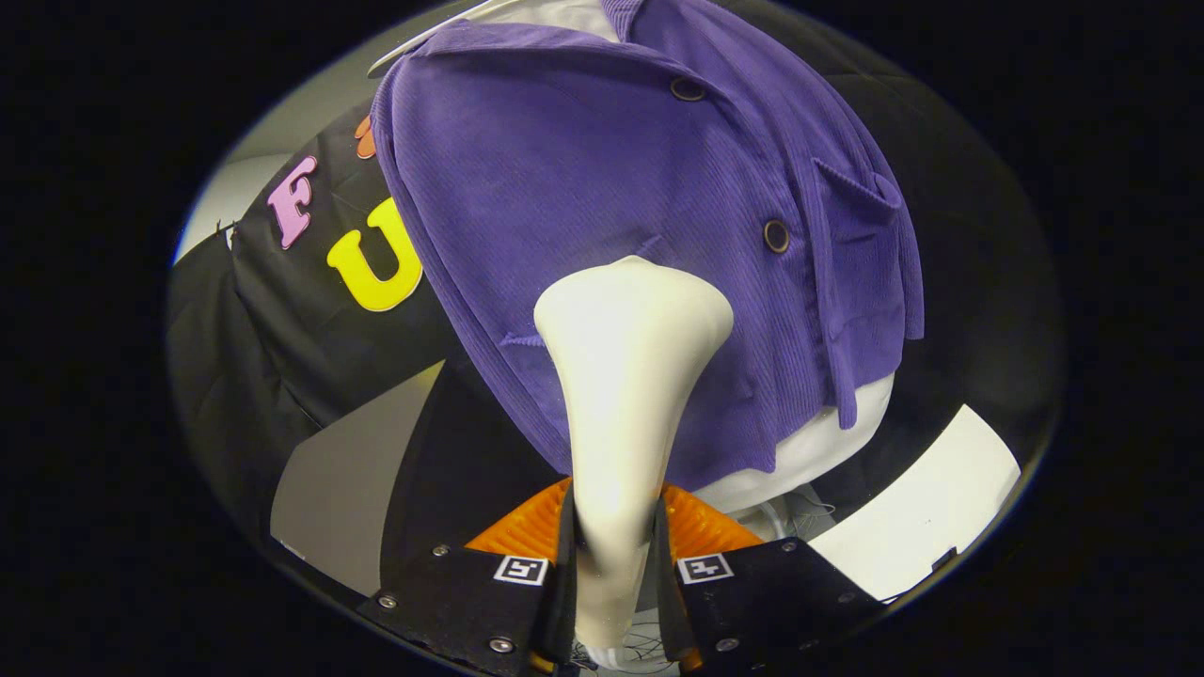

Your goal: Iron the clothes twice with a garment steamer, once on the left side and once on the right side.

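My gripper (pixel 613 545) is shut on the cream handle of a garment steamer (pixel 625 376). Both fingers press on the handle's narrow part, one on each side. The steamer's wide head rises ahead of the fingers and rests against the front of a purple corduroy jacket (pixel 583 169). The jacket hangs on a white hanger (pixel 423 38) over a white garment (pixel 818 447), which shows below the purple hem. The head sits on the panel to the left of the dark buttons (pixel 776 235), low on that panel. The face of the steamer head is hidden from me.
Black booth cloth (pixel 282 348) hangs behind and to the left of the jacket. A pale surface (pixel 926 512) lies to the lower right, beyond the fingers. Thin cables (pixel 800 512) lie below the white garment.
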Available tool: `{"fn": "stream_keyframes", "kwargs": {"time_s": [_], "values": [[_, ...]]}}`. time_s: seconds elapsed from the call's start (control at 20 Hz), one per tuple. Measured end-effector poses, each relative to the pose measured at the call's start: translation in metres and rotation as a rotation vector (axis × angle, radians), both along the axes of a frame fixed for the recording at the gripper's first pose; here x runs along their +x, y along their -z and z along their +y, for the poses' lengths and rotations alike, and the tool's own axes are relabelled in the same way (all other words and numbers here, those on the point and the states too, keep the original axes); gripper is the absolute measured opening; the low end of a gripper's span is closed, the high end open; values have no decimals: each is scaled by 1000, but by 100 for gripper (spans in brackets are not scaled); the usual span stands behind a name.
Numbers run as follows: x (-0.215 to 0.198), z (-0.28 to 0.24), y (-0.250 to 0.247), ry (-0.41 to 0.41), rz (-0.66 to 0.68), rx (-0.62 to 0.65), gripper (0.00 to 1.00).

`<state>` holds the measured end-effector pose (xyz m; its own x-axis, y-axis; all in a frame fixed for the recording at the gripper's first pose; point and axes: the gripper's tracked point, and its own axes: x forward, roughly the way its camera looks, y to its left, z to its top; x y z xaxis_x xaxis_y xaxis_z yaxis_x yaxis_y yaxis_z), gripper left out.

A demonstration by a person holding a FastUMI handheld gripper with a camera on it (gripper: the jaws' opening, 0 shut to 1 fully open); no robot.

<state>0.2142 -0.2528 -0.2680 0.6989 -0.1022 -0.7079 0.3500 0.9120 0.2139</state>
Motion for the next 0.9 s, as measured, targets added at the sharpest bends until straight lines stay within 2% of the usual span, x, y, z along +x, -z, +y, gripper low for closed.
{"fn": "stream_keyframes", "kwargs": {"time_s": [0.55, 0.9], "values": [[-18, 12, 71, 35, 161, 24, 36], [-38, 23, 84, 22, 198, 49, 36]]}}
